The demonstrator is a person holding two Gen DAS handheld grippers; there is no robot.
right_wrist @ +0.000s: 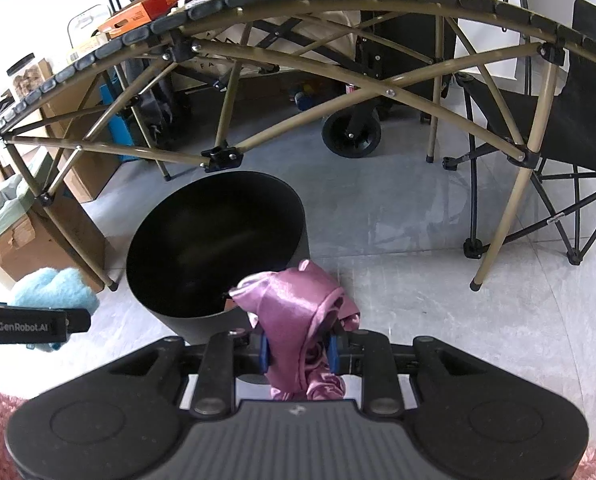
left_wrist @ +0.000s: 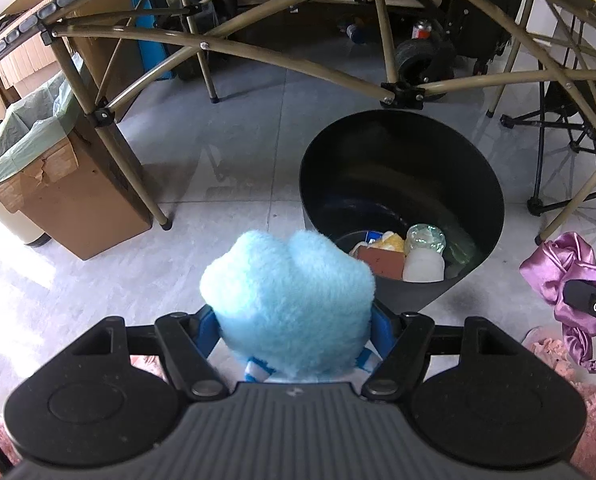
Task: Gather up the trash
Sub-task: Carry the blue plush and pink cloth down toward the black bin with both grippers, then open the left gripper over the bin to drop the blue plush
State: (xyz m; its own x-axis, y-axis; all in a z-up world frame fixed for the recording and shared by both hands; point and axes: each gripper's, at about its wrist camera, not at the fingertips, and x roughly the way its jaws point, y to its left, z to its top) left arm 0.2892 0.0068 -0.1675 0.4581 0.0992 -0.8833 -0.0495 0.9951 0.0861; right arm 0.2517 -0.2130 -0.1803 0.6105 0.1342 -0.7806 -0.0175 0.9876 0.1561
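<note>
**Two soft items held beside the black bin**

A fluffy blue plush [left_wrist: 287,304] sits clamped between the blue pads of the left hand-held gripper [left_wrist: 293,334], just beside the near rim of the black trash bin [left_wrist: 402,184]. The right hand-held gripper [right_wrist: 300,350] is clenched on a crumpled purple satin cloth [right_wrist: 298,304], also at the bin's near rim, on its other side. Inside the bin lie a clear glass jar [left_wrist: 425,238], a white container [left_wrist: 422,267], a brown block [left_wrist: 380,262] and a yellow scrap [left_wrist: 390,242]. Behind the bin stands a folding tabletop on a tan frame [left_wrist: 298,68]. Left of the bin, a cardboard box with a green liner [left_wrist: 53,176] rests on the grey floor [left_wrist: 225,136]; right of it stands a black folding chair [right_wrist: 558,120].
</note>
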